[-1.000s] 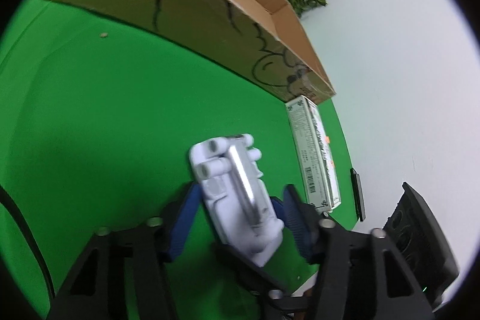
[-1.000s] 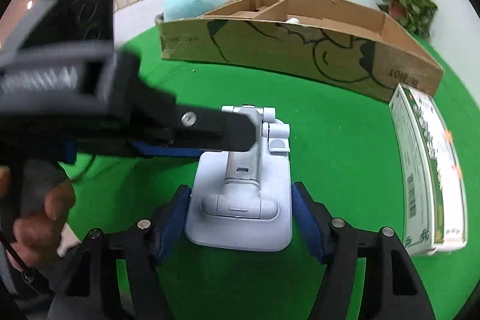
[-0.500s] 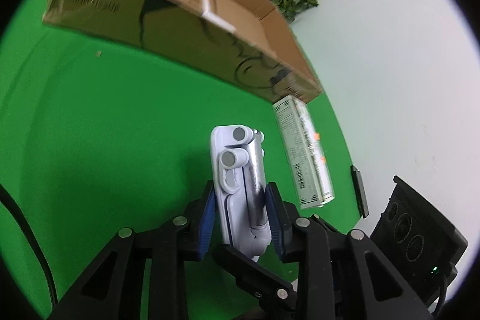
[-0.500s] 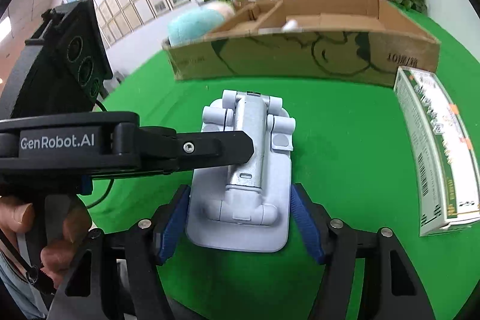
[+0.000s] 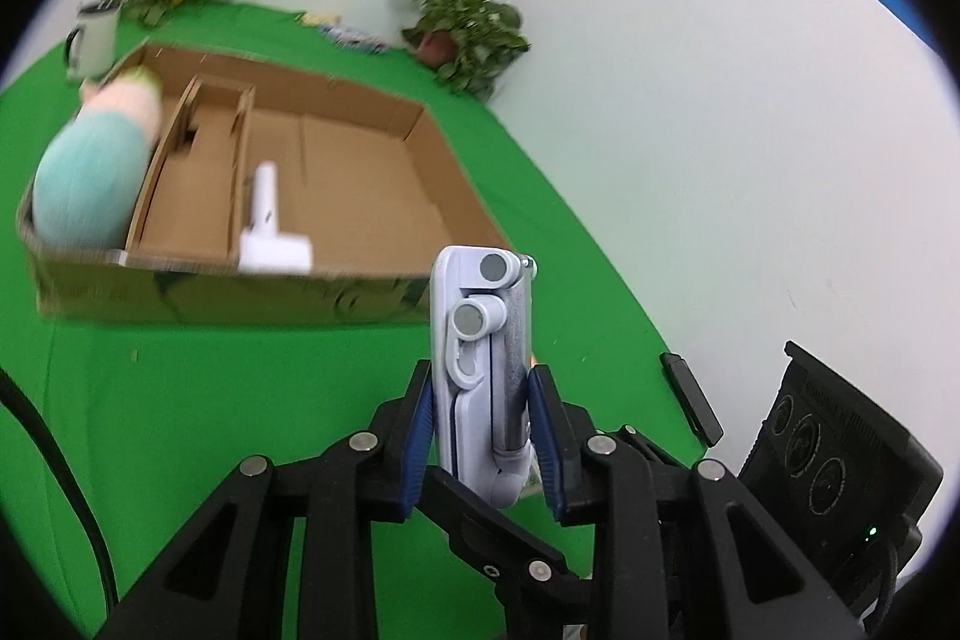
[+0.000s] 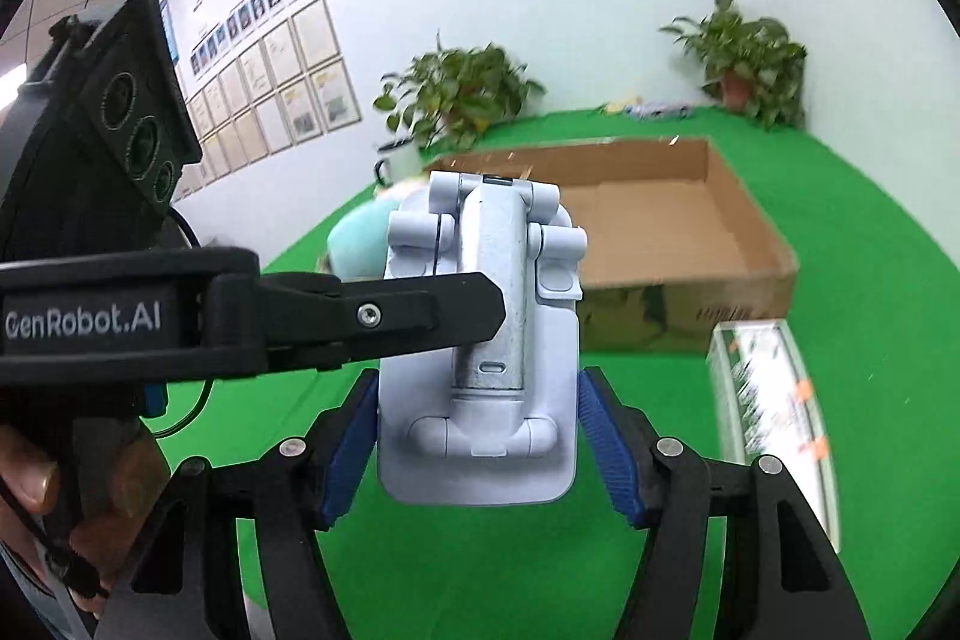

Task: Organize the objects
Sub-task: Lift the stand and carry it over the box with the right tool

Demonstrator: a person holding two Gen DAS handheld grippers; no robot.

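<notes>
A pale lavender folding phone stand (image 5: 483, 370) with a silver arm is held edge-on between the blue pads of my left gripper (image 5: 485, 436), lifted above the green table. It also shows in the right wrist view (image 6: 480, 340), flat side toward the camera, between the blue pads of my right gripper (image 6: 480, 451), which touch its sides. The left gripper (image 6: 384, 316) comes in from the left and clamps the stand's arm. An open cardboard box (image 5: 384, 172) lies beyond; it holds a white tool (image 5: 270, 226) and a teal plush (image 5: 90, 178).
A green-and-white carton (image 6: 774, 400) lies on the green cloth right of the stand. Potted plants (image 5: 462, 22) and a white mug (image 5: 93, 40) stand behind the box. A dark flat device (image 5: 690, 394) lies at the table's right edge. A hand (image 6: 36, 466) holds the left gripper.
Both grippers have lifted the phone stand up off the table and tilted it; the box interior now shows. The left gripper closed on the stand's edge.
</notes>
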